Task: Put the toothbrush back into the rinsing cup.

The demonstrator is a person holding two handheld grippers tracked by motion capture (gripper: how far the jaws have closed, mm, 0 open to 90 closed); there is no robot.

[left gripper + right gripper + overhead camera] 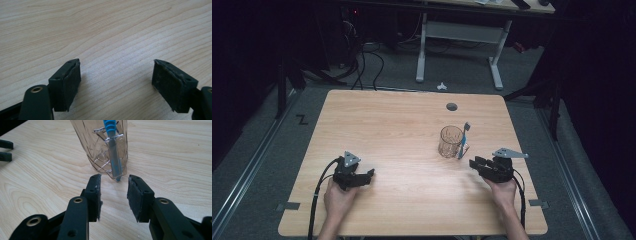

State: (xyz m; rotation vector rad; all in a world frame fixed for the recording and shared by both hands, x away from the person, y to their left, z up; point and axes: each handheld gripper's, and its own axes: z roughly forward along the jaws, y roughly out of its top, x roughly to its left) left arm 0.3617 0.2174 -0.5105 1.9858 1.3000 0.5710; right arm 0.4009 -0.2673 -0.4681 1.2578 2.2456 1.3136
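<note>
Facing the glass tumbler [100, 145] from just beside it, the right gripper [114, 195] is the nearer of the 2 — jaws partly open, holding nothing. A blue toothbrush [113, 152] leans against the glass, seemingly outside it, its long axis near upright. The left gripper [116, 82] gapes wide and empty, well apart.

high view: above person's side, looks forward and down on whole bench [402, 125] | left gripper view: very near bare wood | right gripper view: low, close to glass [100, 145], shared with high view
</note>
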